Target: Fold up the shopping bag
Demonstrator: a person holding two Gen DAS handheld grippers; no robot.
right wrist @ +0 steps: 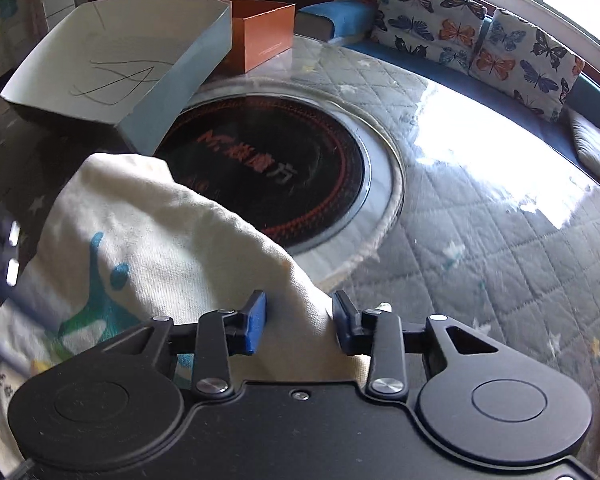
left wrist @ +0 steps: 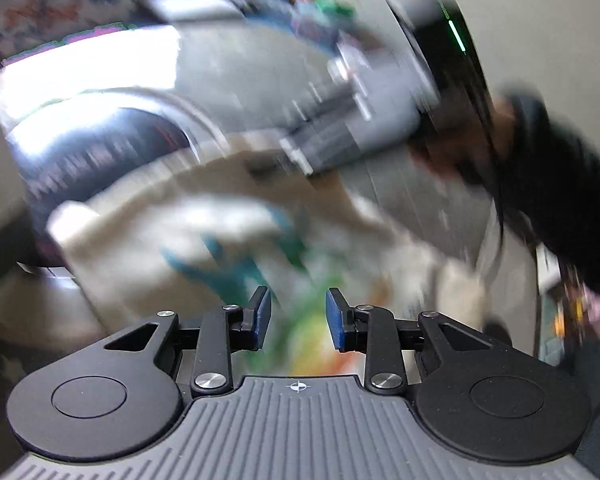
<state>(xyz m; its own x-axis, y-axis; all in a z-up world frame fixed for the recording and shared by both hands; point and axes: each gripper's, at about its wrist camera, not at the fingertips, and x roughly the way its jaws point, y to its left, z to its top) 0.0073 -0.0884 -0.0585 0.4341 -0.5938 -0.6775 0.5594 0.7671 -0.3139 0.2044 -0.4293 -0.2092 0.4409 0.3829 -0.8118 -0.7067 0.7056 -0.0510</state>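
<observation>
Where the quilted, glass-topped counter (right wrist: pixel 480 208) curves away toward the window, its right half lies bare and bright, giving open room up to the bench with butterfly cushions (right wrist: pixel 472 44) along its far edge. Set into the middle of the counter is a round black cooktop (right wrist: pixel 284 168) with red markings. Beyond it, at the far left, a large pale cardboard tray (right wrist: pixel 112 64) with pen scribbles sits partly over the cooktop's rim, and an orange box (right wrist: pixel 262 34) stands just behind it. The cream shopping bag (right wrist: pixel 148 232), printed in blue and green, is bunched up on the near left of the counter, one fold covering the cooktop's near edge. The right hand-held gripper (right wrist: pixel 299 322) has a raised fold of the bag between its blue pads; whether they press it I cannot tell. In the blurred left view, the left hand-held gripper (left wrist: pixel 298 318) stands parted over the bag (left wrist: pixel 180 248), pads clear, with a dark sleeve (left wrist: pixel 560 184) at right.
</observation>
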